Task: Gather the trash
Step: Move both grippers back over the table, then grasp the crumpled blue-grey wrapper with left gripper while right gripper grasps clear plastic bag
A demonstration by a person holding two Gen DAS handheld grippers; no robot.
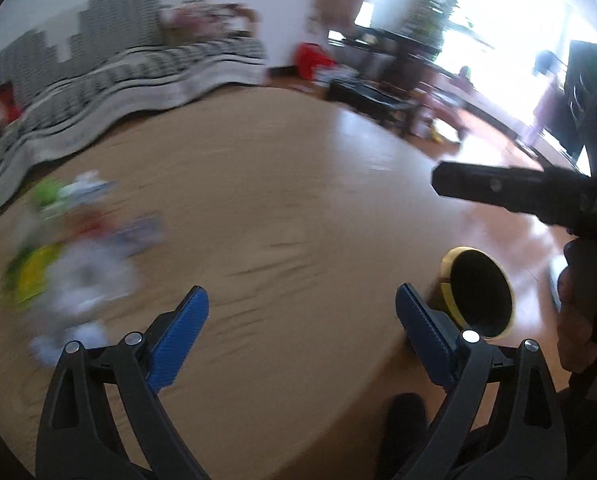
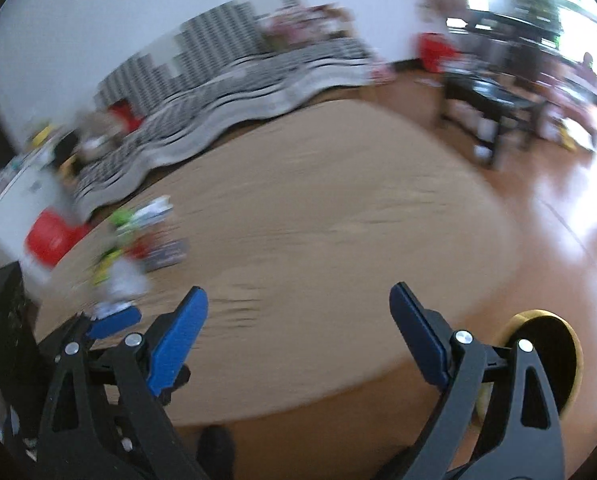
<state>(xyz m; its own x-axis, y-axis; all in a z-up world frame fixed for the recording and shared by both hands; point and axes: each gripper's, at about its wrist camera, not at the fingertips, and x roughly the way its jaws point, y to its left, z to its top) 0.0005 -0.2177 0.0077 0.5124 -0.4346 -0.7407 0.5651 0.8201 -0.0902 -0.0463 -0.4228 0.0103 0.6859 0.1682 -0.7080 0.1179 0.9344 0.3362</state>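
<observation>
A loose heap of trash [image 1: 74,264], with white, green, yellow and red wrappers, lies blurred on the left part of a round tan rug [image 1: 298,184]. My left gripper [image 1: 301,292] hangs open above the rug with nothing between its blue fingers. A yellow-rimmed bin [image 1: 446,264] with a black liner stands just to its right at the rug's edge. In the right wrist view my right gripper [image 2: 298,290] is open and empty too. There the trash heap [image 2: 126,256] is ahead on the left and the bin [image 2: 538,314] is behind the right finger.
A sofa under a striped cover [image 1: 130,76] runs along the far side of the rug. A low black table [image 1: 378,100] stands on the shiny wooden floor at the back right. A hand [image 1: 578,320] holds the other tool. A dark shoe [image 1: 402,424] is at the rug's near edge.
</observation>
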